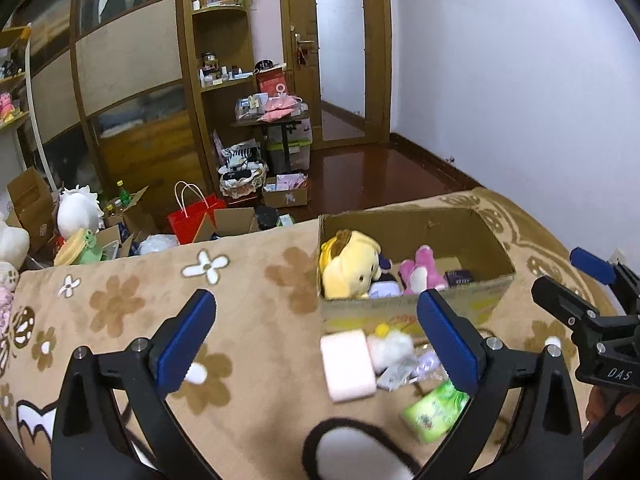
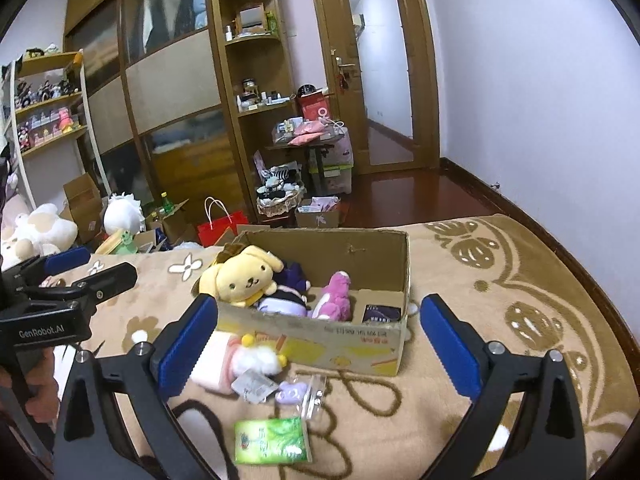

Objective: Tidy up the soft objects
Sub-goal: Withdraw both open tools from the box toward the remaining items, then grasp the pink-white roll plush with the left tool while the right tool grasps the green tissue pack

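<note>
On the bed from my left wrist: left tongs (image 1: 316, 336) released, empty; pink roll (image 1: 347, 365) outside box (image 1: 412, 304), could roll off if nudged. From my right wrist: right tongs (image 2: 318, 340) released, empty; box holds yellow plush (image 2: 242, 276), pink plush (image 2: 334, 294); tissue pack (image 2: 272, 440) lies loose.
</note>
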Motion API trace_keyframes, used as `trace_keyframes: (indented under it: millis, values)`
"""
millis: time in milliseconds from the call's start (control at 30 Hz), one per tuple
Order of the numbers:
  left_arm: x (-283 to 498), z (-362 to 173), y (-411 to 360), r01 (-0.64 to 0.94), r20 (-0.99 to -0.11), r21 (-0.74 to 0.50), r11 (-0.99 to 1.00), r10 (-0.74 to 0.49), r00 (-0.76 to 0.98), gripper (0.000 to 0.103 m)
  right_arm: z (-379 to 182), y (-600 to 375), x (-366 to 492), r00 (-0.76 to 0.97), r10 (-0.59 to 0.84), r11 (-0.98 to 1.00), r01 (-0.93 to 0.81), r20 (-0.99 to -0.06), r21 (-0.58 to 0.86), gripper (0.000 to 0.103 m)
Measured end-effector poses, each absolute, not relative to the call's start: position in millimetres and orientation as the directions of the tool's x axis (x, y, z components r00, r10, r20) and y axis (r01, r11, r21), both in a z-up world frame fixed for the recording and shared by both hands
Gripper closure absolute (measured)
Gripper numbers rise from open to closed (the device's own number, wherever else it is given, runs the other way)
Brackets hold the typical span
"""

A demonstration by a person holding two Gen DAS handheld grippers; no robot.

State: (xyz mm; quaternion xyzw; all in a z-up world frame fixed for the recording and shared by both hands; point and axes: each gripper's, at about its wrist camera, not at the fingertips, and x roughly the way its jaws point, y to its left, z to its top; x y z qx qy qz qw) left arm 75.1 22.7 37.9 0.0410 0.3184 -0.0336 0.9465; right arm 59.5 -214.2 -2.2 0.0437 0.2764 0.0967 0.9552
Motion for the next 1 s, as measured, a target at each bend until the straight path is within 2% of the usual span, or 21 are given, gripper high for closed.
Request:
trace_keyframes:
  millis: [300,1000]
  values:
    - [58.5,27.6,21.1,0.1,-0.665,0.091,0.991,-0.014,0.747,0.003,-9.7,-198.3,36.5,0.796,0.209,0.978,-0.187,-0.568,0.097,0.0]
    - [113.6,-32.3,39.2,0.097,-0.791,-0.019,0.995,-0.074,0.607,0.003,-75.0,-174.8,57.8,0.631,0.228,0.97,-0.217,-0.742,0.113,0.0]
